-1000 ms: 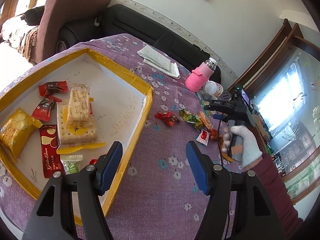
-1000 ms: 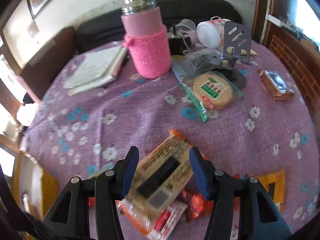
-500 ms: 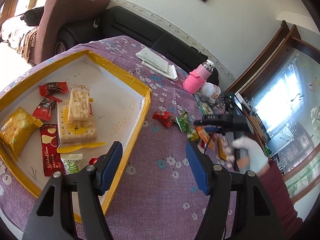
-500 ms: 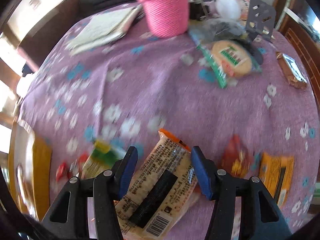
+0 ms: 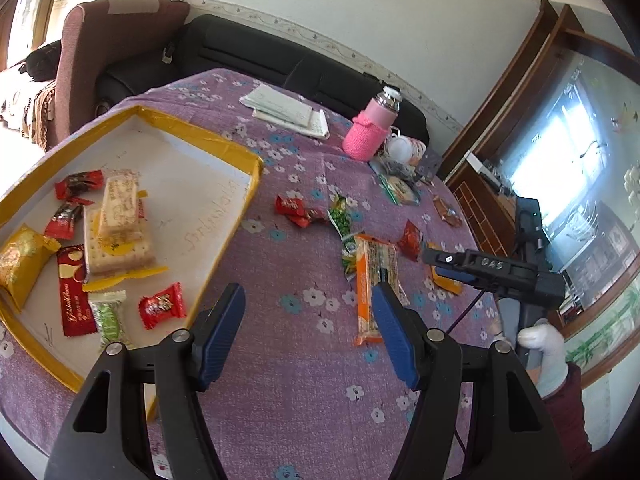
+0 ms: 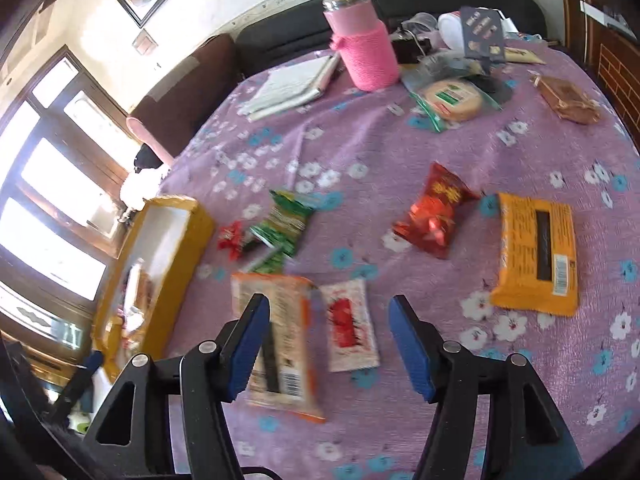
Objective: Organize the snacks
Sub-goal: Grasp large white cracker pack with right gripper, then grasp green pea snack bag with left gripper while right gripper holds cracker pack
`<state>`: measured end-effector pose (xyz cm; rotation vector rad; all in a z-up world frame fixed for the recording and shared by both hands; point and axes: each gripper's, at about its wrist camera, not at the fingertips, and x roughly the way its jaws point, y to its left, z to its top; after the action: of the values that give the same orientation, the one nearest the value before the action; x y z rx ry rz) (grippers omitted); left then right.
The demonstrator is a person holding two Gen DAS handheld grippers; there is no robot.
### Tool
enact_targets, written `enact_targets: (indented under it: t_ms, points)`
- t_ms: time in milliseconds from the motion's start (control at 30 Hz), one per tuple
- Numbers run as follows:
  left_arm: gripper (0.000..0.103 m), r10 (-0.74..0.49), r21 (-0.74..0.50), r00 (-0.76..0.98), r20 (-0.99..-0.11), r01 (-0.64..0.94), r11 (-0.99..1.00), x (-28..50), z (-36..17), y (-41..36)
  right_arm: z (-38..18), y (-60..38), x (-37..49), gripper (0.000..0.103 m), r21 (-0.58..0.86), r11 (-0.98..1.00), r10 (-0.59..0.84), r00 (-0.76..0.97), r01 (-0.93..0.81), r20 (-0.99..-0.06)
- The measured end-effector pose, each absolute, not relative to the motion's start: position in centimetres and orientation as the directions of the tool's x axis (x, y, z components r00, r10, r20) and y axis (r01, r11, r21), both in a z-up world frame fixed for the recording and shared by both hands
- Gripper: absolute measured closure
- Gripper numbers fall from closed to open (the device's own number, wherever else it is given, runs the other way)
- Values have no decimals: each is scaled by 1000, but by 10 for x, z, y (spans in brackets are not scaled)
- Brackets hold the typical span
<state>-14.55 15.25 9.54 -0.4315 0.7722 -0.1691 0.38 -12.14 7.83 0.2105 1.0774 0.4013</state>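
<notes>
right gripper (image 6: 326,344) over cracker pack (image 6: 280,340)

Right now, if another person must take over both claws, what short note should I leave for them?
Left claw: open, empty, above the cloth just right of the tray.
Right claw: open, empty, over the white-and-red sachet, beside the long orange cracker pack.
Done: several snacks already lie in the tray, among them a red candy and a gold packet.
Left: the cracker pack, sachet, green pea packet, red packet, orange flat pack and small red candies still on the cloth.
</notes>
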Motion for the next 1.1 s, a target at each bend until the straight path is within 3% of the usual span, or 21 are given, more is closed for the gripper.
enact_targets:
  t_ms: [100, 300, 700, 767, 800, 933, 1100]
  points:
    - [38, -310, -420, 684, -660, 6, 908, -142, 90, 141, 60, -123, 6, 39, 355, 910, 414, 416, -215, -810]
    - [38, -277, -357, 659, -699, 13, 934, -133, 81, 128, 56, -129, -12, 35, 479, 845, 529, 513, -238, -676]
    - [38, -218, -330, 669, -711, -44, 943, -118, 85, 152, 30, -48, -17, 31, 234, 924, 362, 498, -302, -788]
    - [38, -220, -334, 671, -708, -43, 942, -115, 87, 154, 24, -44, -18, 41, 196, 935, 327, 499, -297, -802]
    - [38, -227, -336, 667, -709, -37, 941, -113, 88, 154, 21, -47, -17, 46, 214, 933, 335, 484, -290, -808]
    - [38, -249, -334, 638, -729, -14, 942, -98, 81, 143, 23, -75, -19, 47, 295, 925, 379, 503, -242, -777]
    - [38, -278, -327, 594, -755, 26, 945, -68, 68, 114, 26, -140, -22, 47, 473, 869, 456, 602, -144, -656]
